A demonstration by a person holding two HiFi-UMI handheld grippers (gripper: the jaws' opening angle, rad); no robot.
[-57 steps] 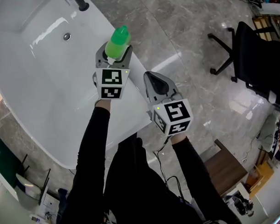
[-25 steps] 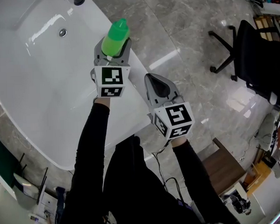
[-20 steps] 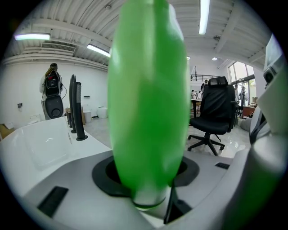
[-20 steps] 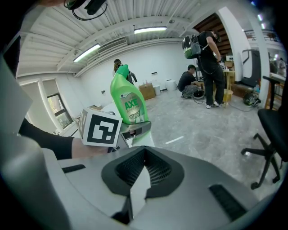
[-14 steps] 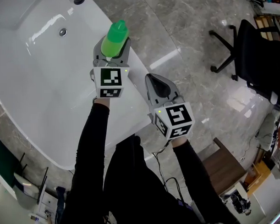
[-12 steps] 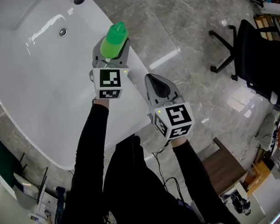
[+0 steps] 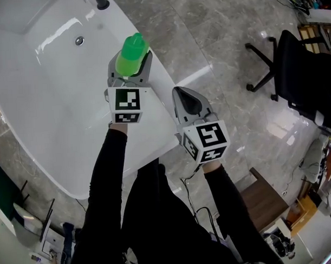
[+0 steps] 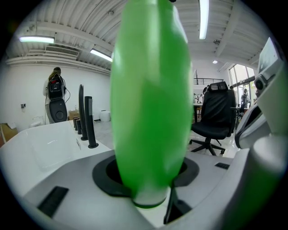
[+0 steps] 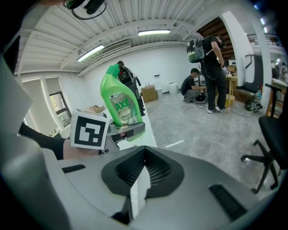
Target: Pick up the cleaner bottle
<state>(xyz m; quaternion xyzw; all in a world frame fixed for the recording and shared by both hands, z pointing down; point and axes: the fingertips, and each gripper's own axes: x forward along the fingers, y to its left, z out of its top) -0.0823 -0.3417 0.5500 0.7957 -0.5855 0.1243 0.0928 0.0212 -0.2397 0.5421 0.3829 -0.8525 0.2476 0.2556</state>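
Observation:
The green cleaner bottle (image 7: 131, 51) stands upright between the jaws of my left gripper (image 7: 129, 64), which is shut on its lower body above the right rim of the white basin. It fills the left gripper view as a green column (image 8: 150, 99) clamped between the grey jaws of that gripper (image 8: 150, 182). The right gripper view shows the bottle (image 9: 118, 101) with its label, held up by the left gripper (image 9: 128, 130). My right gripper (image 7: 187, 103) hangs beside the basin's edge, to the right of the left one. Its jaws (image 9: 137, 179) are shut on nothing.
The white basin (image 7: 50, 100) has a drain (image 7: 79, 41) and a black faucet (image 7: 101, 2) at the far end. Grey marble floor lies to the right, with a black office chair (image 7: 293, 65). People work far back in the right gripper view.
My left gripper has risen a little with the bottle still in its grip. The right gripper has stayed where it was.

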